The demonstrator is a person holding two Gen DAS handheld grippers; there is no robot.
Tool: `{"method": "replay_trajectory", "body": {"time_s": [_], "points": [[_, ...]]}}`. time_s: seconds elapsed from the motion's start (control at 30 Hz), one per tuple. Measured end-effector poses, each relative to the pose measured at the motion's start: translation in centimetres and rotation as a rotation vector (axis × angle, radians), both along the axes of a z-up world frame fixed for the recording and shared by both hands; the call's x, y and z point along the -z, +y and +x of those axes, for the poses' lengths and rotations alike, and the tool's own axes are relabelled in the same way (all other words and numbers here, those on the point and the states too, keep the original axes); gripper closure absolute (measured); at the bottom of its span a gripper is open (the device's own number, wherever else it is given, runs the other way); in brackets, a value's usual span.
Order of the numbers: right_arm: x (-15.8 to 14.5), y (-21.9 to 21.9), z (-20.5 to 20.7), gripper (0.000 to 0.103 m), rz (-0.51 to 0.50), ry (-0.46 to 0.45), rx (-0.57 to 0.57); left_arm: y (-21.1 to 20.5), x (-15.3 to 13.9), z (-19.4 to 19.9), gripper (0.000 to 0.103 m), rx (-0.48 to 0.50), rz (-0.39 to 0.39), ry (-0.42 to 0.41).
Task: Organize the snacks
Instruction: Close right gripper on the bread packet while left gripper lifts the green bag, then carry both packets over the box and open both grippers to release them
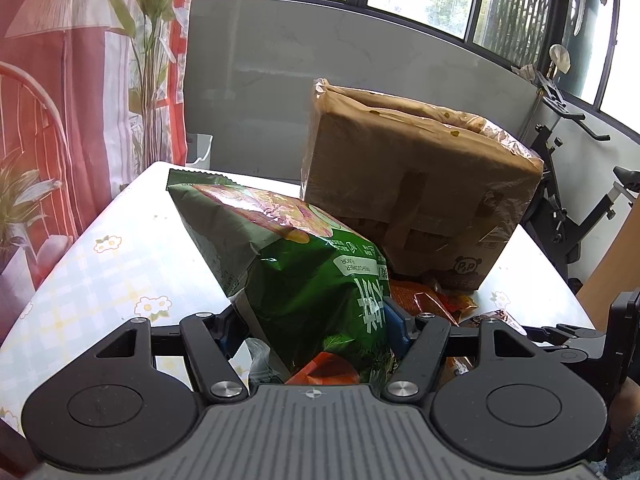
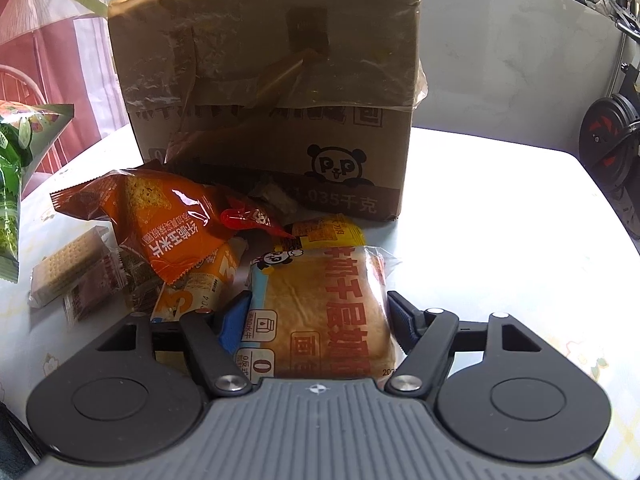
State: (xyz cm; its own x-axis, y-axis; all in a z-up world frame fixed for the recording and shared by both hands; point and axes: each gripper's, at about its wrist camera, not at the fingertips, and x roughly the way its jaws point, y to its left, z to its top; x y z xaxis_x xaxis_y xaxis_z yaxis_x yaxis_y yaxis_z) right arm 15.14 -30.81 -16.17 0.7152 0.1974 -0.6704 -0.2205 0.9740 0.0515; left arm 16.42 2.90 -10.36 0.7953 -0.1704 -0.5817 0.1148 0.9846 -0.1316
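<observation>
My left gripper (image 1: 316,324) is shut on a green chip bag (image 1: 296,264) and holds it tilted above the table; its edge shows in the right wrist view (image 2: 16,184). My right gripper (image 2: 316,320) is shut on a bread packet (image 2: 324,312) with red lettering, low over the table. A cardboard box (image 2: 272,92) with a panda logo stands just behind the snack pile; it also shows in the left wrist view (image 1: 420,184). An orange corn chip bag (image 2: 160,220), a cracker pack (image 2: 68,268) and several small packets lie in front of the box.
The table (image 1: 104,256) has a pale flowered cloth. A red curtain (image 1: 60,120) and a plant hang at the left. An exercise bike (image 1: 580,200) stands beyond the table's right edge. Bare tabletop (image 2: 500,220) lies right of the box.
</observation>
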Motion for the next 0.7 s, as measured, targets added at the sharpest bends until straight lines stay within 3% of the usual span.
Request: {"method": "replay_trajectory", "body": {"time_s": [0.13, 0.23, 0.47, 0.7], "points": [[-1.5, -1.6, -0.7, 0.032, 0.11, -0.029, 0.047, 0.2, -1.2, 0.2, 0.033, -0.004, 0.016, -0.044], [-3.7, -2.4, -1.4, 0.032, 0.131, -0.082, 0.063, 0.1, -2.4, 0.6, 0.033, 0.006, 0.031, -0.093], [-11.2, -3.7, -1.2, 0.032, 0.136, -0.284, 0.072, -1.4, -7.0, 3.0, 0.033, 0.069, 0.062, -0.253], [-17.9, -2.7, 2.0, 0.032, 0.087, -0.46, 0.01, -5.1, -11.9, 6.8, 0.033, 0.173, 0.13, -0.415]]}}
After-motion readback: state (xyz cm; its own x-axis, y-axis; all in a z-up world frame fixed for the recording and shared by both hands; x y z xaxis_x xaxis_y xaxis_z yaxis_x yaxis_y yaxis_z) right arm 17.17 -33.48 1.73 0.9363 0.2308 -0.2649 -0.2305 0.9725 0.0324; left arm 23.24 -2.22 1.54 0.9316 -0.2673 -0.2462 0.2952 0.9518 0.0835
